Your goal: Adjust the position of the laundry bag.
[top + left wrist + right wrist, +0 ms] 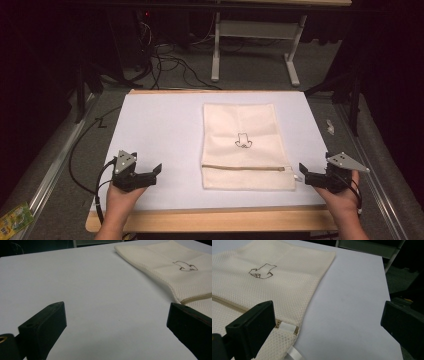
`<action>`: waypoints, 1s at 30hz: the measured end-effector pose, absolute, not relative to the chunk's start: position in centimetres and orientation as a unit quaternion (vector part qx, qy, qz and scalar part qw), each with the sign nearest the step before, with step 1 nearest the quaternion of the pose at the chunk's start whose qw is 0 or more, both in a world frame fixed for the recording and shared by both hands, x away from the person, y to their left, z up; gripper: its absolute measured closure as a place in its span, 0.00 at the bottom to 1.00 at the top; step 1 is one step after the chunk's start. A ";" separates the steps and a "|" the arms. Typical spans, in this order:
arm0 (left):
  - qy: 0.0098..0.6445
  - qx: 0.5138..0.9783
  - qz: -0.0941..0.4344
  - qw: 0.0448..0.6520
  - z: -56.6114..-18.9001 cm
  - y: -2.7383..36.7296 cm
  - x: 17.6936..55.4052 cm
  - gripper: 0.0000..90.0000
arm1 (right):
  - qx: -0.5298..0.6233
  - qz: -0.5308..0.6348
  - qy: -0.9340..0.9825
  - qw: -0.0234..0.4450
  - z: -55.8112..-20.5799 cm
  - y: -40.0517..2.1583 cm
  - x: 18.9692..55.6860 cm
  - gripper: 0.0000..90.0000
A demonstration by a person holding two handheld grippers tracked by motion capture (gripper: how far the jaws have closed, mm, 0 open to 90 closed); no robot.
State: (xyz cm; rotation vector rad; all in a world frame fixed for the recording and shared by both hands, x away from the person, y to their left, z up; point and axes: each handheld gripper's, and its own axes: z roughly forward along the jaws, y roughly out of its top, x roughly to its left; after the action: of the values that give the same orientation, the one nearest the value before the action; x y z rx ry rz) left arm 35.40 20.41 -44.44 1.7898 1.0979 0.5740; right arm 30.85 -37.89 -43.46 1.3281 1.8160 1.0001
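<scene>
Cream mesh bag [246, 146] laid flat on white table [160, 130] between both tongs, left gripper [146, 176] held open — well apart from bag, right gripper [311, 176] held open — just beside zip's end [287, 327], nothing gripped.

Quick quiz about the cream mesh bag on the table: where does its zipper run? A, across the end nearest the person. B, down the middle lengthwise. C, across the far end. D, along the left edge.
A: on the mesh bag, the zipper runs straight across near the end closest to the person, below the small outline drawing, and finishes at a white tab by the right gripper.
</scene>
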 end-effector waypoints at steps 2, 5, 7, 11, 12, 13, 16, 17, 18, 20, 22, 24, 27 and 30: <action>0.454 0.721 0.229 0.471 -44.3 20.4 35.8 0.04 | 0.517 0.390 0.693 0.316 -43.6 -38.3 31.2 0.01; 0.455 0.713 0.235 0.479 -44.3 20.1 35.9 0.05 | 0.522 0.395 0.692 0.305 -43.8 -38.5 31.4 0.03; 0.453 0.714 0.237 0.478 -44.3 20.0 35.9 0.05 | 0.520 0.396 0.692 0.308 -43.8 -38.6 31.3 0.04; 0.449 0.728 0.217 0.470 -44.4 19.3 35.7 0.06 | 0.524 0.397 0.688 0.308 -43.8 -38.4 31.3 0.07; 0.450 0.728 0.207 0.473 -44.3 19.3 35.7 0.08 | 0.522 0.397 0.689 0.308 -43.8 -38.4 31.3 0.07; 0.448 0.728 0.198 0.479 -44.3 19.2 35.7 0.09 | 0.523 0.397 0.689 0.308 -43.8 -38.3 31.3 0.08; 0.441 0.727 0.189 0.491 -44.5 18.4 35.6 0.11 | 0.516 0.396 0.693 0.310 -43.8 -38.0 31.3 0.11; 0.441 0.727 0.189 0.491 -44.5 18.4 35.6 0.13 | 0.516 0.396 0.693 0.310 -43.8 -38.0 31.3 0.11; 0.439 0.729 0.184 0.492 -44.6 17.9 35.7 0.13 | 0.515 0.396 0.693 0.312 -43.7 -38.0 31.3 0.12; 0.435 0.729 0.174 0.499 -44.8 16.6 36.1 0.21 | 0.513 0.400 0.692 0.314 -43.7 -38.0 31.1 0.14; 0.429 0.734 0.168 0.499 -45.0 15.6 36.4 0.25 | 0.515 0.399 0.691 0.313 -43.7 -38.1 31.1 0.14; 0.432 0.737 0.152 0.498 -45.4 14.5 36.9 0.28 | 0.516 0.399 0.691 0.312 -43.8 -38.1 31.2 0.15; 0.428 0.743 0.137 0.497 -45.9 13.2 37.3 0.33 | 0.518 0.399 0.690 0.311 -43.8 -38.0 31.2 0.16; 0.427 0.748 0.117 0.494 -46.6 11.0 38.3 0.36 | 0.513 0.393 0.697 0.311 -44.0 -37.7 31.4 0.17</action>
State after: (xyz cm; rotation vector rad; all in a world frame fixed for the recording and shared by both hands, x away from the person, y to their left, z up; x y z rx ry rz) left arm 38.28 11.04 -46.56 1.8136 1.0365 0.2848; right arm 31.43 -37.69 -43.98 1.3541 1.8394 1.0368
